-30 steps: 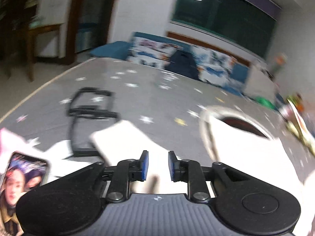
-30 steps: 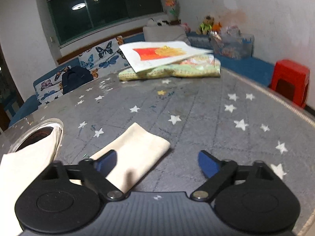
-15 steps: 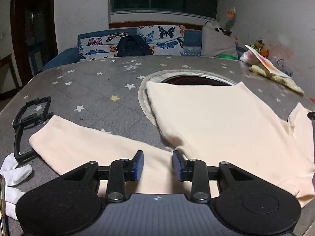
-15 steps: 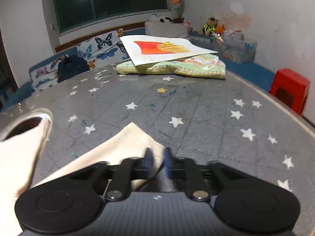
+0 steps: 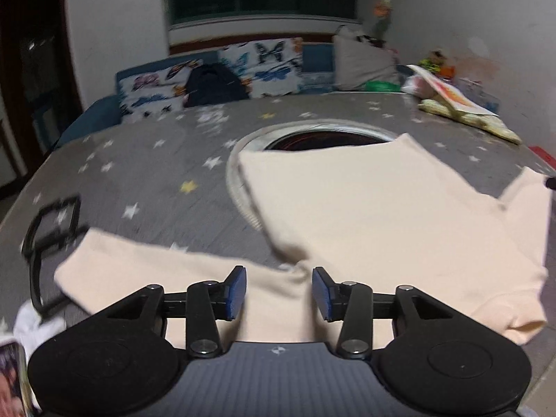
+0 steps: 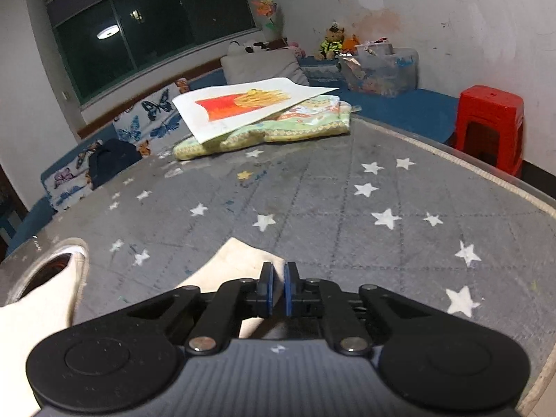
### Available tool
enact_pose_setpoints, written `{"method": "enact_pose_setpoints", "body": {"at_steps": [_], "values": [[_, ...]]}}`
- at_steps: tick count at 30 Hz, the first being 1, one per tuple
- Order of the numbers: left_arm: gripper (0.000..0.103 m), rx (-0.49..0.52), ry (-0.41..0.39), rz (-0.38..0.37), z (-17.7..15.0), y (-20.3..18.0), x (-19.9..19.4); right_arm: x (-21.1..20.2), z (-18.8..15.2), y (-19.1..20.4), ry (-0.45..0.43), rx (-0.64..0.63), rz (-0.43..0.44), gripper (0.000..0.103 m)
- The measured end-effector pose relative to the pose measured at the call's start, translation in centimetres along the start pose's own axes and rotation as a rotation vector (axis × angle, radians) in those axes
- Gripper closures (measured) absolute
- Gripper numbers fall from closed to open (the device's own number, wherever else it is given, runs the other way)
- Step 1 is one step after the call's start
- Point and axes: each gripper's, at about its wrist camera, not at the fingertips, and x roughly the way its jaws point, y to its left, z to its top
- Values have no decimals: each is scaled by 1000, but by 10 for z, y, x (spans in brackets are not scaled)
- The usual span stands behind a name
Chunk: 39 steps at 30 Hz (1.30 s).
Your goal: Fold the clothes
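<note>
The right gripper point(image 6: 277, 293) looks clamped on the cream sweater's point(image 5: 382, 215) sleeve cuff point(image 6: 243, 260), though the pinch is hard to see. The left gripper point(image 5: 279, 293), fingers opening, hovers over the other sleeve point(image 5: 166, 271) on the surface point(image 6: 347, 208). It needs to grip before folding inward.

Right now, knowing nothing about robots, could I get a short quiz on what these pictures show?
1. True or false: the cream top lies on a grey table patterned with stars.
2. The right hand-held gripper is: A) wide open; B) shut on a sleeve end; C) holding a book.
3. What colour is the plastic stool beyond the table's edge?

Key: 1 true; 2 B; 3 red.
</note>
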Motion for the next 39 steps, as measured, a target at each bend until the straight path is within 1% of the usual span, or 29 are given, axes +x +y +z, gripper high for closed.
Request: {"method": "enact_pose_setpoints", "body": {"at_steps": [3,7,9,11,13,15,16,17,18,19,21,22,23,24,25,27,29,30,32,33,35,36,37,39], "values": [[54,45,6,-36,4,-11,-5,-12,1,5,-7,16,58,98],[52,79,51,-65,0,-24,-2,-32,4,17,-32,6,123,98],[51,93,79,-69,-3,-26,-3,-36,5,22,-38,-12,128,98],[49,109,87,-52,-4,-24,-9,-35,6,25,-34,-23,120,98],[46,121,82,-26,-3,-21,-18,-32,5,29,-24,-43,100,98],[39,128,77,-1,-3,-14,-29,-31,3,32,-17,-63,80,97],[38,140,73,13,-3,-11,-35,-30,3,34,-16,-75,68,92],[34,150,68,28,-4,-8,-40,-31,3,35,-18,-90,54,91],[29,146,54,41,-6,-6,-44,-31,3,37,-23,-102,44,87],[26,141,39,53,-7,-5,-47,-31,3,38,-25,-112,38,81],[15,132,9,77,-11,-1,-54,-33,3,40,-31,-125,33,76],[12,127,-6,89,-13,0,-58,-34,3,41,-35,-132,32,69],[7,114,-18,86,-15,-1,-58,-36,2,43,-38,-141,34,61],[1,101,-29,82,-17,-2,-59,-38,1,44,-42,-151,37,58],[0,88,-41,78,-20,-3,-59,-41,0,46,-45,-162,40,54],[0,56,-64,59,-22,-6,-57,-46,-3,51,-52,-188,52,49],[0,16,-76,46,-23,-9,-55,-51,-6,56,-59,-211,65,35],[0,0,-76,48,-23,-11,-53,-55,-8,59,-64,-225,76,32],[0,-3,-78,53,-23,-16,-50,-62,-13,65,-79,-254,100,20],[0,7,-86,58,-23,-19,-50,-67,-16,69,-89,-271,113,18],[0,23,-95,66,-24,-25,-50,-77,-22,75,-111,-294,136,10],[0,29,-96,68,-24,-28,-49,-83,-25,77,-127,-303,149,8],[0,25,-86,68,-24,-29,-48,-90,-28,80,-153,-310,159,1],[0,16,-65,68,-25,-32,-46,-104,-36,87,-222,-329,169,0]]}}
